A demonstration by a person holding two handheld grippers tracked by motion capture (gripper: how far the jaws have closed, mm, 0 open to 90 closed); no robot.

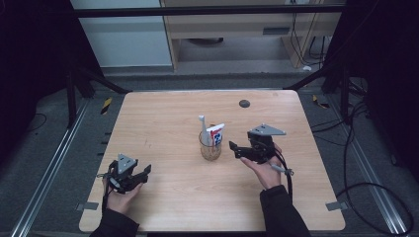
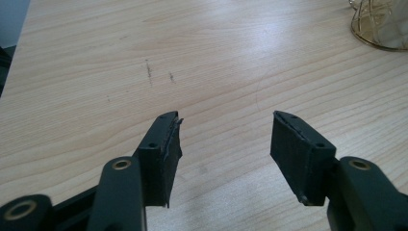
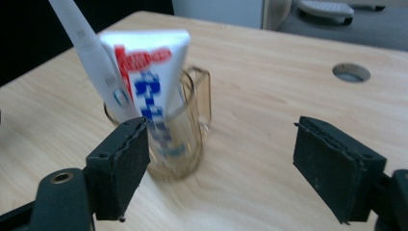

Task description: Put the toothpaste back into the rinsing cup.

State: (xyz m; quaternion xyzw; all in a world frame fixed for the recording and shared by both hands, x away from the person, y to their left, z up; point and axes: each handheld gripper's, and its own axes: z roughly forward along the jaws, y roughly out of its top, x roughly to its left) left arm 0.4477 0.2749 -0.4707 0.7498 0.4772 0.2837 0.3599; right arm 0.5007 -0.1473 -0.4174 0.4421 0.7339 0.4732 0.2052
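A clear glass mug [image 1: 210,149] stands at the middle of the wooden table [image 1: 163,113]. In it lean a white toothbrush [image 1: 202,126] and a white toothpaste tube [image 1: 216,133] with red and blue print. My right gripper [image 1: 234,150] is held just right of the mug, open, jaws pointing at it. Seen from the right gripper view, the mug [image 3: 179,134], tube [image 3: 146,67] and toothbrush [image 3: 84,48] sit behind the left jaw, and my right gripper [image 3: 219,139] holds nothing. My left gripper [image 1: 146,171] rests low at the front left, open [image 2: 226,130] over bare wood.
A round cable hole [image 1: 244,103] sits near the table's far edge, also seen as a hole [image 3: 351,72] in the right gripper view. The mug's base [image 2: 380,29] shows at the top right of the left gripper view. Dark frame legs and cables surround the table.
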